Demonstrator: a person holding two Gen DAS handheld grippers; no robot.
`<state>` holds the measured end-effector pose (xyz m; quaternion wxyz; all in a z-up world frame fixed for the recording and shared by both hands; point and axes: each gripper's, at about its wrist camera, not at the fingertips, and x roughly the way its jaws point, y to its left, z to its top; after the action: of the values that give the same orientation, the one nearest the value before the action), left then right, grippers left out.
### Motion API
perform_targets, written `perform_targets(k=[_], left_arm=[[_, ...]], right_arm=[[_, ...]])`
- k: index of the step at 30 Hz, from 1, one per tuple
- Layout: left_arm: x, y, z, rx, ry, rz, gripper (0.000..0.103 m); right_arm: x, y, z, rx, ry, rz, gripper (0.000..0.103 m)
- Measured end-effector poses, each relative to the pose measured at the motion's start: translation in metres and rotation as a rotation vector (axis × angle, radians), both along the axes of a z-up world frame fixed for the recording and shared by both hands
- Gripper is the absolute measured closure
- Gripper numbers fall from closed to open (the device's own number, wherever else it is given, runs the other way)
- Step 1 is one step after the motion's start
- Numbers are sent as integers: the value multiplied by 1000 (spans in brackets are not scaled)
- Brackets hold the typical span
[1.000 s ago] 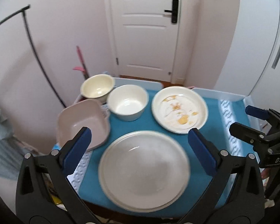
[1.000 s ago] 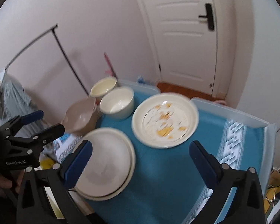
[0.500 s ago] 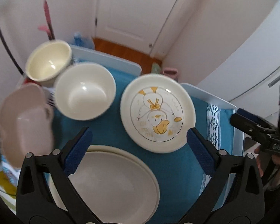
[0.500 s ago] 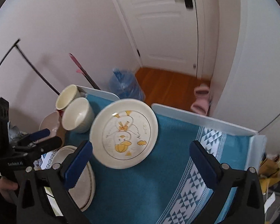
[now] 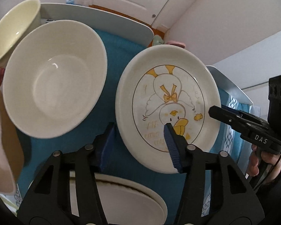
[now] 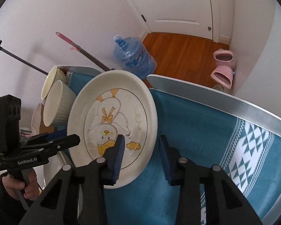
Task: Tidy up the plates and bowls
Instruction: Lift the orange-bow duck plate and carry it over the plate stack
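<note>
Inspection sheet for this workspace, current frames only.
Surface: teal cloth, patterned border, on a white-edged table.
Job's things: duck plate, white bowl, cream bowl, pink dish, plain plate at the near edge.
Clutter: nothing seen.
Grippers: left gripper and right gripper each straddle the duck plate's rim, on opposite sides; jaws have just been closing, pads not visibly pressing.
Cables: nothing seen.
Surroundings: water bottle, pink slippers, white door.

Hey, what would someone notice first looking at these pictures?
The duck plate on the teal tablecloth stands out, with both tongs straddling its rim from opposite sides: left tongs, right tongs, their jaws just closing. Beside it sits a large white bowl.
</note>
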<state>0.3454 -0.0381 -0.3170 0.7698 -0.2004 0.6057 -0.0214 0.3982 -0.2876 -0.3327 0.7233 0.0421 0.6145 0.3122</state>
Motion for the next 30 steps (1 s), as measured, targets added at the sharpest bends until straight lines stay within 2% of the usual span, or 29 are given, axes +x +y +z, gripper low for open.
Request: perform_targets(k=[4,7,8,11,16,23,30], left_arm=[[2,0,-6,11,16,-1,72],[4,5,-12,22,28,4,84],[3,6,-13,22,29,7,85],[1,5,-13,31,17,2,85],[-1,2,-13,44,-5,-11,85],[-14,-8,1,71,-66,-63,85],[-20,-8,28,76,-128,-78,85]], right_arm=[[5,2,-6,-2,9,15,72],[7,5,-12,-9,9,27,82],[6,4,-13,-12,2,22,85],[5,1,-14,-12,-1,10,91],[2,4,-12,-27,-30,16,91],[-7,-4,-5,-26,-72,-15,91],[-24,-14,26,-25,-143,-45,91]])
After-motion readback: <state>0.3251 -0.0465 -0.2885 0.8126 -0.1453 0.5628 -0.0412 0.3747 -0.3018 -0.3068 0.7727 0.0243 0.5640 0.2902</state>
